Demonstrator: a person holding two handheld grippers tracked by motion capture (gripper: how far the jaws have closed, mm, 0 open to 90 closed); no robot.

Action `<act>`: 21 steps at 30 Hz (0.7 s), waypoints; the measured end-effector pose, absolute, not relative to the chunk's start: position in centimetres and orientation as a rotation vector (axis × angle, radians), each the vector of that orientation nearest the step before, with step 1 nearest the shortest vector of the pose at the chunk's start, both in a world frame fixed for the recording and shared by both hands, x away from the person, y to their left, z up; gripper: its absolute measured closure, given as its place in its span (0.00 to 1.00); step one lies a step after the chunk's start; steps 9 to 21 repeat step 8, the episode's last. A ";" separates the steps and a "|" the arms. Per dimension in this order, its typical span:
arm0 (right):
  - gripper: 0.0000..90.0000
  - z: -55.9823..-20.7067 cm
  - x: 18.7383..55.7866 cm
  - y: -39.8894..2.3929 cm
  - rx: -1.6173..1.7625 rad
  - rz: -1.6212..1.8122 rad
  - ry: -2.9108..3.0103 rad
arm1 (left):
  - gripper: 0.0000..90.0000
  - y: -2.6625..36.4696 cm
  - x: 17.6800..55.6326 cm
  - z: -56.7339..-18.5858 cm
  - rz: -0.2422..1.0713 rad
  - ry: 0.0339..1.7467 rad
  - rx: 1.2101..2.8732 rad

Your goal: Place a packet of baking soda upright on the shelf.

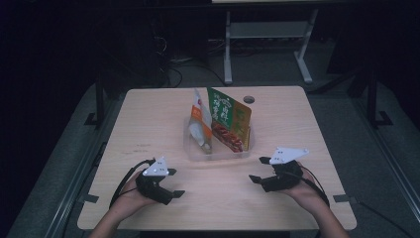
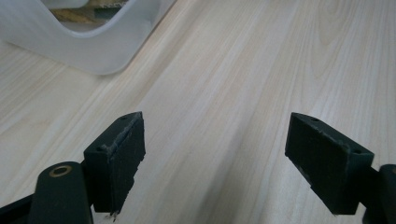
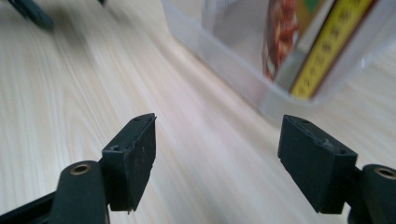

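left claw (image 1: 174,183): spread, nothing gripped, held low over counter (image 1: 148,124) | right claw (image 1: 257,170): spread, nothing gripped | clear bin (image 1: 218,152): mid-counter, between and beyond claws, apart | green packet (image 1: 229,119) and orange-white pouch (image 1: 200,124): stood upright in bin

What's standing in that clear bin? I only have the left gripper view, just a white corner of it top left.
Observer: Two food packets stand upright in the clear bin: a green box and a white-and-orange pouch to its left in the high view.
Operator: Is the right gripper holding anything?
Observer: No. The right gripper has its fingers spread, with bare table between them.
Operator: Which way does it point?
Observer: In the right gripper view it faces the bin's near corner, with the box's yellow edge behind the wall.
Operator: And both hands on the table?
Observer: The high view shows the left gripper and the right one both on the near side of the bin, one to each side of it.
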State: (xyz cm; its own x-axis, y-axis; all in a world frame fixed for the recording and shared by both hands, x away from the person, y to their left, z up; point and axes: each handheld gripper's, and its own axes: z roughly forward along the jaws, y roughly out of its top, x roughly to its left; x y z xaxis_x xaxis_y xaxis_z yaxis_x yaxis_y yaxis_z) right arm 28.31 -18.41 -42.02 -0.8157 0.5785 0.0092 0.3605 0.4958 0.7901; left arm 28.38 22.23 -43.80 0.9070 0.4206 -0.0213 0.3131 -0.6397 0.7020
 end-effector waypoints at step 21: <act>0.29 -43.3 27.9 -19.2 0.818 1.181 2.538 | 0.22 22.1 28.5 -44.0 0.185 0.517 2.315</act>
